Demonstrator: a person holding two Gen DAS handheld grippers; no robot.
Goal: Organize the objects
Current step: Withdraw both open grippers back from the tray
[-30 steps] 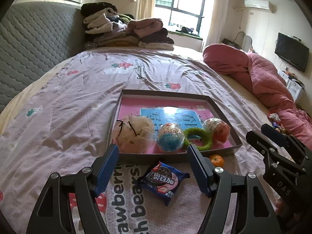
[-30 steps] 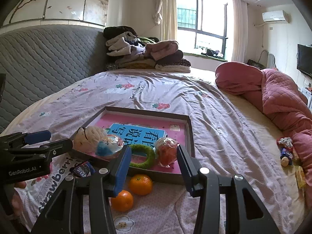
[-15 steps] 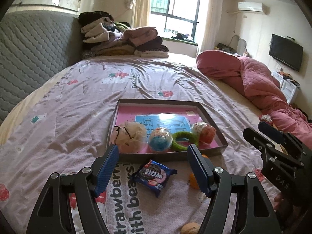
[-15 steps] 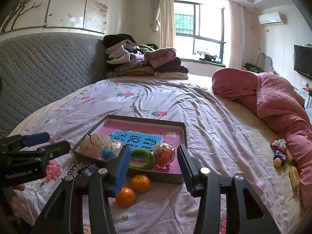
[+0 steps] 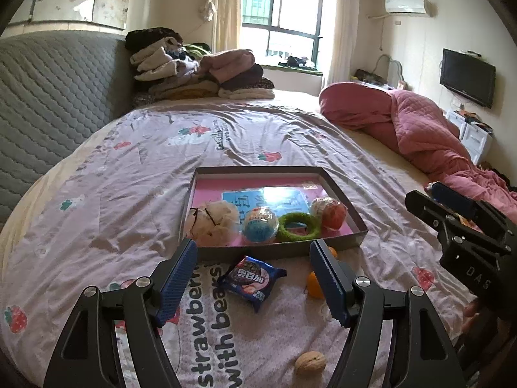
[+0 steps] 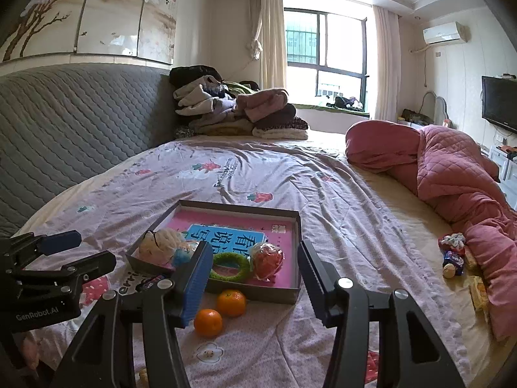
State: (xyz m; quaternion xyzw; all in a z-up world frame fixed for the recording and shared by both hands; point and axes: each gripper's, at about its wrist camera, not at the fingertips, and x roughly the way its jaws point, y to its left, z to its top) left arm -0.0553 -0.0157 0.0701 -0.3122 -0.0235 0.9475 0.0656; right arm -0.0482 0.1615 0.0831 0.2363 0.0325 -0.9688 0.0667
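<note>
The shallow box [image 5: 352,242] lay on the bedsheet [image 5: 129,194] and already held a cream puff [image 5: 213,223], a blue ball [image 5: 260,228], a green ring [image 5: 299,228] and an orange-red ball [image 5: 329,211]. Just in front of it, a blue snack packet [image 5: 252,278], two tangerines [image 6: 219,312] and a walnut [image 5: 310,362] lay loose, so the sorting looked roughly half done. The left gripper [image 5: 253,281] stood wide and empty, and the right gripper [image 6: 252,278], whose jaws had just been opening, held nothing either.
</note>
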